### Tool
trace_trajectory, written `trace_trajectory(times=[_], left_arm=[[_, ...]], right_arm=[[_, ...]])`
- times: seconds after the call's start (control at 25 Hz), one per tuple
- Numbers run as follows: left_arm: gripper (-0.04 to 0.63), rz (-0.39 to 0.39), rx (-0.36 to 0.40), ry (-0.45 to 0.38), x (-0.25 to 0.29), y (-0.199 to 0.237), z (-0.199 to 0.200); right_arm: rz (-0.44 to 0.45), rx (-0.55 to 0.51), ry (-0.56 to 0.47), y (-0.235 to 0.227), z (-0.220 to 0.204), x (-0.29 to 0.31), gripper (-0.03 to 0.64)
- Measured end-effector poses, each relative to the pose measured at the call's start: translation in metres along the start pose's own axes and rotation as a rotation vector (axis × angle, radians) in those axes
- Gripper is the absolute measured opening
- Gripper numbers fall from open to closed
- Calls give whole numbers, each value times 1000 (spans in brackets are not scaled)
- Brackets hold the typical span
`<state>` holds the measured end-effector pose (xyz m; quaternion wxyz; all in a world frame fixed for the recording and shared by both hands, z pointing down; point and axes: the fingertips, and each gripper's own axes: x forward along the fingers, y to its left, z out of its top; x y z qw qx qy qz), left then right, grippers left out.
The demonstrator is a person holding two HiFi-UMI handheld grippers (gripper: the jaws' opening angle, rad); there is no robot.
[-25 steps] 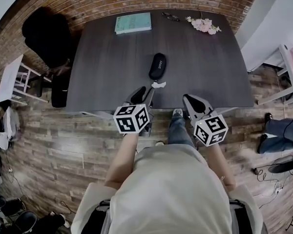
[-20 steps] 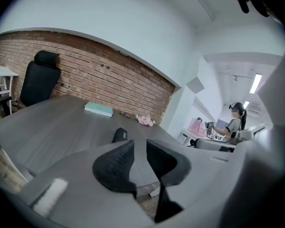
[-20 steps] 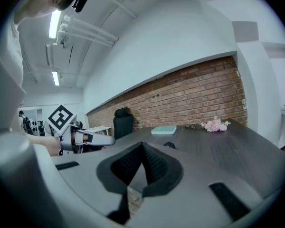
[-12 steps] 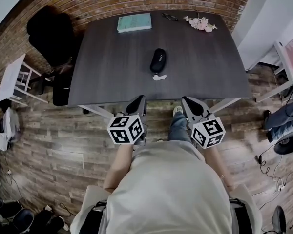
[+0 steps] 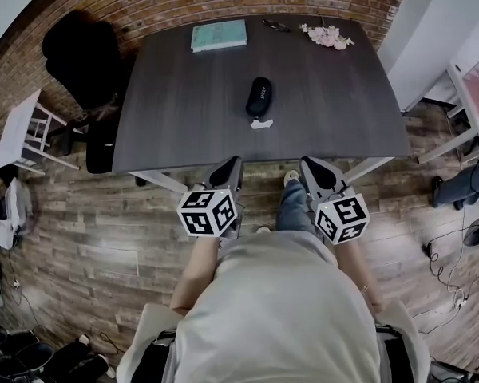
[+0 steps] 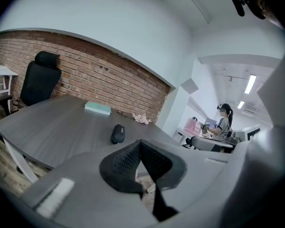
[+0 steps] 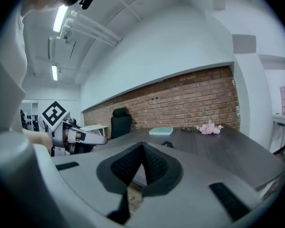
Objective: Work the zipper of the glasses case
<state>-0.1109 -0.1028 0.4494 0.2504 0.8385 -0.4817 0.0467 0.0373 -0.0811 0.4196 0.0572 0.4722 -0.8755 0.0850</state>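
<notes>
Head view: the case [image 5: 259, 96] lies near the middle of the dark table [image 5: 184, 126], long axis running away from the person, with a white scrap [image 5: 261, 123] just beside its near end. A book [image 5: 219, 35], glasses [image 5: 276, 25] and flowers [image 5: 329, 37] sit along the far edge. The left gripper [image 5: 230, 166] and right gripper [image 5: 314, 169] hang side by side at the near edge, well apart from the case.

Left gripper view: the jaws have just been closing and now meet at the tips, with nothing between them. The case lies on the table beyond them.

Right gripper view: the jaws are pressed together and empty. The case shows small past the tips, and the left gripper is at the left.
</notes>
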Motion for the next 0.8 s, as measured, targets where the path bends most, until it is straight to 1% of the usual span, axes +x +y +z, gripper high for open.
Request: trace_trajectory(times=[0.24,0.8], left_arm=[[11,-16,-9,10,3,-1,0],[11,-23,-11,22,11,5,1]], right_arm=[[8,6,7,-2,-1,4,2],[-2,14,-1,-12,-1,11,2]])
